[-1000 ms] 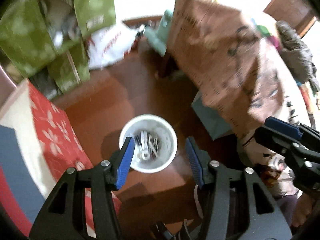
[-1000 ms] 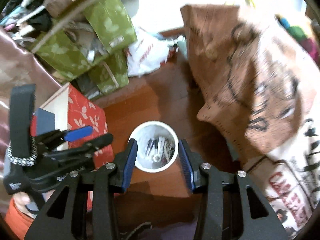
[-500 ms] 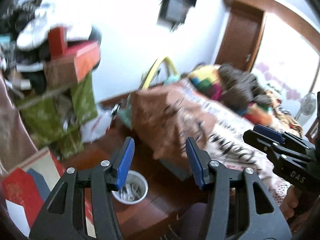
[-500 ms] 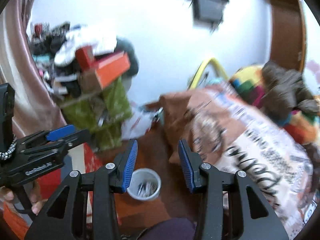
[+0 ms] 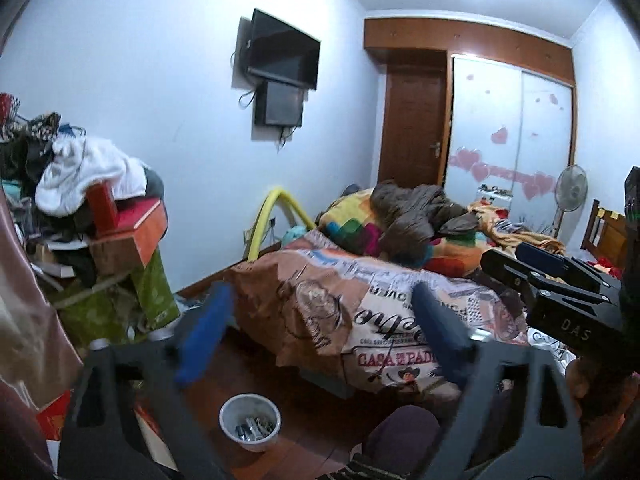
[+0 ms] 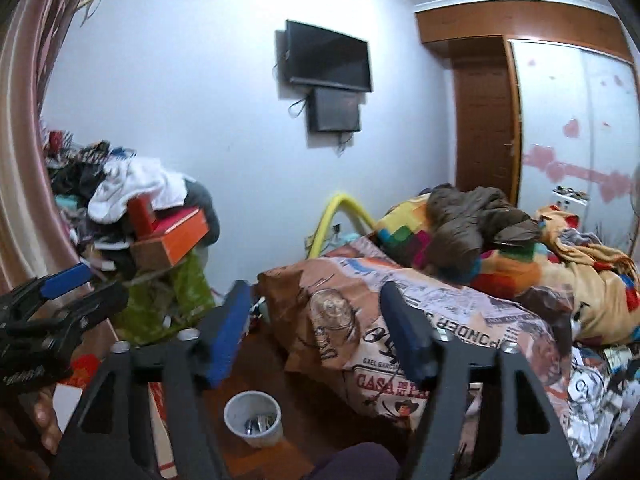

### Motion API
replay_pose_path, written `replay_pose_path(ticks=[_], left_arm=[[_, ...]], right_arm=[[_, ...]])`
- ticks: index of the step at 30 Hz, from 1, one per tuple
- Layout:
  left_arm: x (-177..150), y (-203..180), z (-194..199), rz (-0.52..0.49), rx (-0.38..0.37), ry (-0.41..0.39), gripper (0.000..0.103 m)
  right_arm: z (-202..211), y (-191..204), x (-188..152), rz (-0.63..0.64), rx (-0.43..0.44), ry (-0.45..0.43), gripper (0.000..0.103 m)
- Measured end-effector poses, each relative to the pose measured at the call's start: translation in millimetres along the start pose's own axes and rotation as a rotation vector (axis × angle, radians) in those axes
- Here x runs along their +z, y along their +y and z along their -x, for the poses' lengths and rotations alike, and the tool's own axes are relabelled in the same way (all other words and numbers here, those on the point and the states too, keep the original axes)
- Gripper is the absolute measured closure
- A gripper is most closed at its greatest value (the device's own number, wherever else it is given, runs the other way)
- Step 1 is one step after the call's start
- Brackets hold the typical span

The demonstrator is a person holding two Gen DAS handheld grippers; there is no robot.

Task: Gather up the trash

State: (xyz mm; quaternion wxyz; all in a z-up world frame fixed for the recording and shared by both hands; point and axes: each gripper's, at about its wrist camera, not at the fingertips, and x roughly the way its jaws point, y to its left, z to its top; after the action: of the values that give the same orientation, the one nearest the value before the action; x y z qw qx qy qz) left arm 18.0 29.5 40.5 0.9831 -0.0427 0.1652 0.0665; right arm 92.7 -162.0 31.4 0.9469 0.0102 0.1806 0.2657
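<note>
both grippers are raised with jaws spread wide and holding nothing. the left gripper (image 5: 320,332) is blurred. below and between its jaws, the white bucket (image 5: 250,421) stands on the wood floor, its contents too small to identify. under the right gripper (image 6: 316,332), the bucket (image 6: 253,418) sits nearer the left jaw. the bed (image 6: 440,320) lies behind both, its lower right cut off.

Our left tongs (image 5: 320,336) gape wide, empty, raised over the small white plastic bin (image 5: 250,422) on dark wooden floor (image 5: 316,408); right tongs (image 5: 560,280) beside.
</note>
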Motion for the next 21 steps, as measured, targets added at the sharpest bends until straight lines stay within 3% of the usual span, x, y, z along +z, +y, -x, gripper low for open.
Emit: replay_pose_path(ticks=[3,5,12,21], left_arm=[[0,-9,11,-0.023,0.009,-0.021,0.001],[-2,-11,12,-0.022,-0.003,-0.019,0.001],[-11,-16,14,-0.013,-0.024,-0.009,0.001],[-16,-17,10,0.008,-0.048,0.011,0.001]], right_arm=[[11,-5,-2,-0.024,-0.059,-0.015,0.007],[19,-8,-5,-0.037,-0.12,-0.036,0.0],[34,-7,-13,-0.031,-0.234,-0.065,0.0],[44,-10,-17,-0.029,-0.249,-0.054,0.0]])
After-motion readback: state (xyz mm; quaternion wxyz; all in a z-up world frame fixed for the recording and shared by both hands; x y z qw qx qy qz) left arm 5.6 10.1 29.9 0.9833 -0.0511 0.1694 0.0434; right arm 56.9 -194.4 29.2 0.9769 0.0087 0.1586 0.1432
